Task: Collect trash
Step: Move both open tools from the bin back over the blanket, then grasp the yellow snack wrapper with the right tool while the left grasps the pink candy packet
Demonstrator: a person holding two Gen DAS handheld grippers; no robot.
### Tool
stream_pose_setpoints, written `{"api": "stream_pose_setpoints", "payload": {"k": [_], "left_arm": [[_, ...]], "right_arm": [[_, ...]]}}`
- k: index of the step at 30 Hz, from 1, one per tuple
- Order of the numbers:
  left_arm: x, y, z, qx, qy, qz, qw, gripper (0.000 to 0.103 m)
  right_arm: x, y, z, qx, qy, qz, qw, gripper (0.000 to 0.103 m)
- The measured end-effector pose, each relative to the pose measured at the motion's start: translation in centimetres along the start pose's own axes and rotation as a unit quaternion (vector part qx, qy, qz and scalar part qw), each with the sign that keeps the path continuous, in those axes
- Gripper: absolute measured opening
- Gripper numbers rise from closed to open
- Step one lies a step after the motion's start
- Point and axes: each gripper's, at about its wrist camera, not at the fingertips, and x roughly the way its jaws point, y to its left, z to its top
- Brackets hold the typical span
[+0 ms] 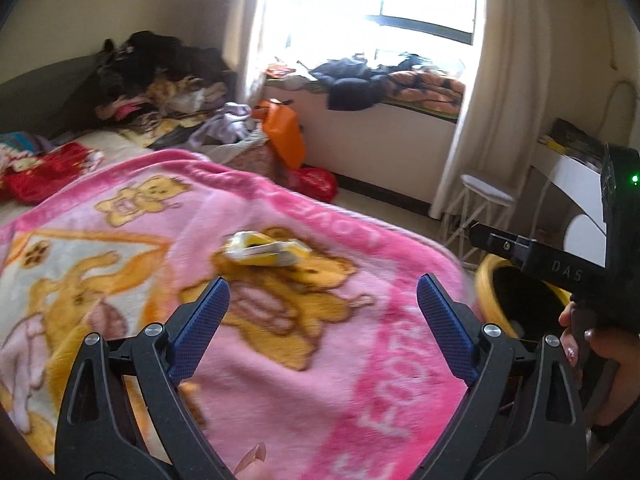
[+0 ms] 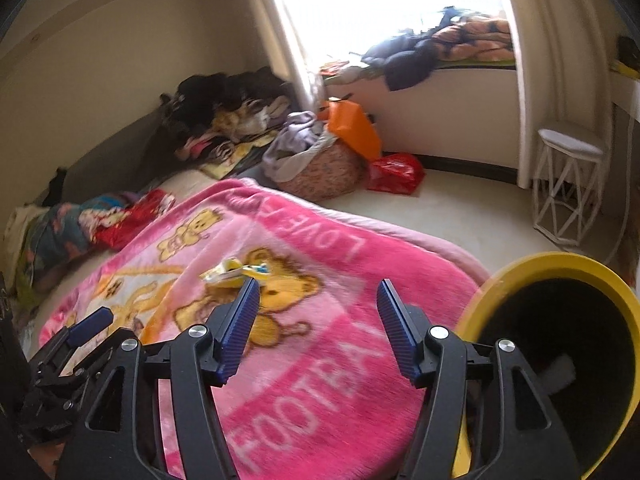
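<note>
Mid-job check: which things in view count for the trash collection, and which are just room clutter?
For the job:
- crumpled yellow-and-white wrapper lying on the pink teddy-bear blanket
- yellow-rimmed black bin beside the bed
- left gripper and right gripper, both open and empty

Just lying about:
- orange bag
- red plastic bag
- white wire stool
- laundry basket

Black-framed left tongs (image 1: 322,306) and right tongs (image 2: 318,314) carry ribbed blue pads and silver screws.
</note>
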Motion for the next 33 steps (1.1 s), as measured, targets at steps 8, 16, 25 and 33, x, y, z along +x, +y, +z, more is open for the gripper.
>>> {"api": "stream_pose_setpoints", "payload": {"k": [8,16,25,33], "left_arm": [[0.1,5.2,-2.0,-0.043,0.028,0.044,0.9977,0.087],[0.5,8.3,-5.1,-0.09,0.077,0.043,0.992,0.087],[1.8,8.3,-7.2,-0.109,0.114,0.038,0.9868,0.076],[2.9,8.0,-8.2,-0.107,0.143,0.048,0.9828,0.028]], "right_arm": [[7.1,4.5,0.4,-0.056,0.046,0.03,0.997,0.059],[14.3,9.1,-0.1,-0.16,0.087,0.014,0.983,0.054],[19.7,9.8,-0.5,-0.194,0.122,-0.008,0.973,0.04],[20.1,9.9,-0.8,-0.197,0.13,0.003,0.972,0.006]]}}
